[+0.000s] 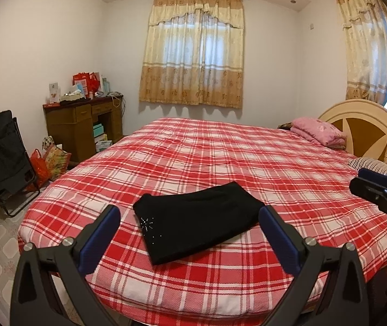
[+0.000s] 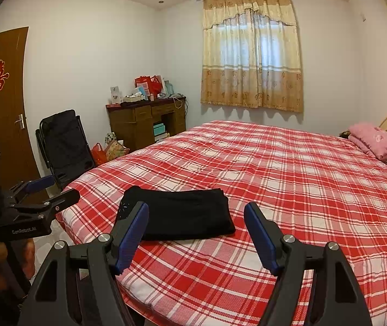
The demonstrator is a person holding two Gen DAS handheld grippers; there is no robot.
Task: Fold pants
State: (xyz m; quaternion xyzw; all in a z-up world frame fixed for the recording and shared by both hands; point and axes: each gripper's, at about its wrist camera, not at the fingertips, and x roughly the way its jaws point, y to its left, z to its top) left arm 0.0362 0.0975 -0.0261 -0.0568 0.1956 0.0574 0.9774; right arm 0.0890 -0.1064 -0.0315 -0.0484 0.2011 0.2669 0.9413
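Observation:
Black pants [image 1: 196, 220] lie folded into a compact rectangle on the red plaid bed [image 1: 247, 163], near its front edge. Small studs show on their near left corner. My left gripper [image 1: 189, 213] is open and empty, held above the bed's front edge with the pants seen between its fingers. My right gripper [image 2: 196, 209] is open and empty, to the right of the pants [image 2: 177, 214]. The right gripper also shows at the right edge of the left wrist view [image 1: 378, 187]. The left gripper shows at the left of the right wrist view [image 2: 49, 187].
A pink folded blanket [image 1: 318, 133] lies by the headboard [image 1: 356, 119]. A striped pillow [image 1: 367, 163] sits at the bed's right side. A wooden desk [image 1: 84, 125] with clutter, bags [image 1: 49, 163] and a black folding chair [image 1: 3, 157] stand left of the bed. A brown door [image 2: 0, 108] is at far left.

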